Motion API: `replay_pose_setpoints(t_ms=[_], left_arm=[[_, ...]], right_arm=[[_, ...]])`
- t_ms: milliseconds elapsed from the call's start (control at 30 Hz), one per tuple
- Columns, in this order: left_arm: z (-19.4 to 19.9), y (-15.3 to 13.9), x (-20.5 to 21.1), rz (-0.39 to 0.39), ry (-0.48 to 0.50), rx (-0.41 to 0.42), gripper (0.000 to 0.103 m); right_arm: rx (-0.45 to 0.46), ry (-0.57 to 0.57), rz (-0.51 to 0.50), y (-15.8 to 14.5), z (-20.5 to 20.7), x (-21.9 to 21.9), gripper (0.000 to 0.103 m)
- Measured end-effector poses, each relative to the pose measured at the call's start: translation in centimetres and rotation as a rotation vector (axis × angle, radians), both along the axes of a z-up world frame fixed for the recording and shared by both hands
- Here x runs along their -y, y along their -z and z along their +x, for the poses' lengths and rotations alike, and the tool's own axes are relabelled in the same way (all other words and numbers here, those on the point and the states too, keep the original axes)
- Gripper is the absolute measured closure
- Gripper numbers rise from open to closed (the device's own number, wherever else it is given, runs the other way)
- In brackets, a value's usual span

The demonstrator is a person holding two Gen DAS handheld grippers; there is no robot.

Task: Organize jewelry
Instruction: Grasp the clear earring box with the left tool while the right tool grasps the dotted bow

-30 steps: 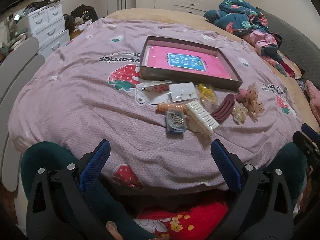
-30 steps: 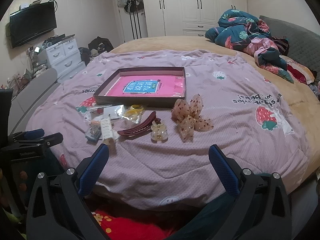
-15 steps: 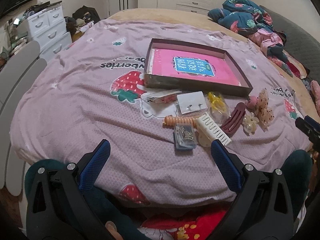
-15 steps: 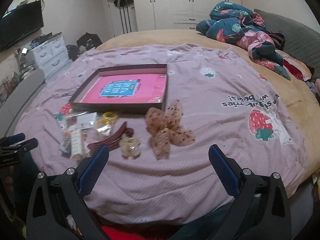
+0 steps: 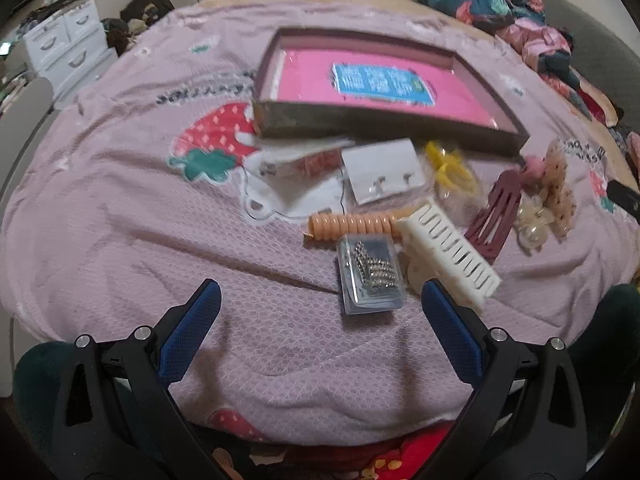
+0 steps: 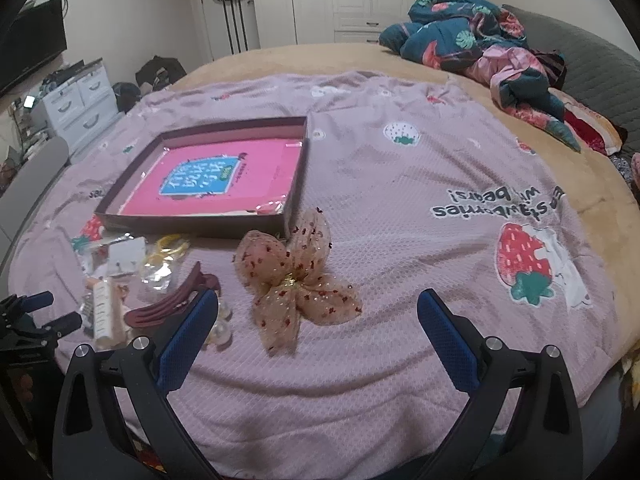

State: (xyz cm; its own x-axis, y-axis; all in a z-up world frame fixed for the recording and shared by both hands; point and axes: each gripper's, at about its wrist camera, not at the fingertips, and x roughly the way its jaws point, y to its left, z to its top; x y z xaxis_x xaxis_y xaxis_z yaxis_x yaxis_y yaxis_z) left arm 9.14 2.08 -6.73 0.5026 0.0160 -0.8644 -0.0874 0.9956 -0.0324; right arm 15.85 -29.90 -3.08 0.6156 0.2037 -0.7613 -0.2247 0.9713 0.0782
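A shallow brown tray [image 5: 372, 122] with a pink floor lies on the pink blanket; it also shows in the right wrist view [image 6: 298, 184]. Before it lie hair accessories: a clear box of pins [image 5: 370, 274], a cream comb clip [image 5: 450, 248], an orange spiral tie [image 5: 352, 226], an earring card [image 5: 384, 170], a maroon clip [image 5: 494, 214]. My left gripper [image 5: 318, 302] is open, just short of the pin box. My right gripper [image 6: 318, 310] is open and empty, over a beige dotted bow [image 6: 294, 276].
A yellow tie in a bag [image 5: 450, 170] and a pearl clip [image 5: 534, 230] lie among the pile. A heap of quilts [image 6: 480, 40] sits at the far right of the bed. White drawers [image 6: 78, 104] stand to the left. The bed's near edge is right below both grippers.
Both grippers have moved forward and lower over the bed. The left one has closed in on the pin box, the right one on the bow. Both stay open.
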Motion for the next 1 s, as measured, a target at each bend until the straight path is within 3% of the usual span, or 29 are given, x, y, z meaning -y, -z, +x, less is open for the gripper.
replay_pose_setpoints(t_ms=[133,333,533,733,767,800,933,1000], left_arm=[[0.4,0.9,0.3,-0.007,0.021,-0.012,0.010],[1.0,1.4,1.5,-0.013,0.075,-0.005,0.038],[1.5,1.6,1.3,-0.037,0.088,0.008,0.076],[0.8,1.2,0.6,-0.075,0.085,0.027,0.078],[0.6,1.0,0.4,-0.077,0.082,0.032,0.078],[0.4,0.8,0.3,-0.079,0.081,0.039,0.078],[-0.2,0.1,-0.2,-0.087,0.067,0.061,0.078],[-0.4,-0.2,-0.5,-0.090,0.059,0.068,0.078]], right_arm=[[-0.050,-0.030,-0.030,1.7,1.7,-0.9,0.004],[-0.089,-0.059,-0.056,3.7,3.4,-2.2,0.004],[-0.088,-0.087,-0.091,4.6,4.4,-3.2,0.004],[-0.087,-0.113,-0.121,5.5,4.5,-4.0,0.005],[-0.088,-0.117,-0.122,5.7,4.4,-4.0,0.007],[-0.098,-0.126,-0.119,6.0,4.4,-3.9,0.018],[-0.129,-0.134,-0.084,6.7,4.3,-3.4,0.039],[-0.119,-0.130,-0.067,6.5,4.0,-3.1,0.055]])
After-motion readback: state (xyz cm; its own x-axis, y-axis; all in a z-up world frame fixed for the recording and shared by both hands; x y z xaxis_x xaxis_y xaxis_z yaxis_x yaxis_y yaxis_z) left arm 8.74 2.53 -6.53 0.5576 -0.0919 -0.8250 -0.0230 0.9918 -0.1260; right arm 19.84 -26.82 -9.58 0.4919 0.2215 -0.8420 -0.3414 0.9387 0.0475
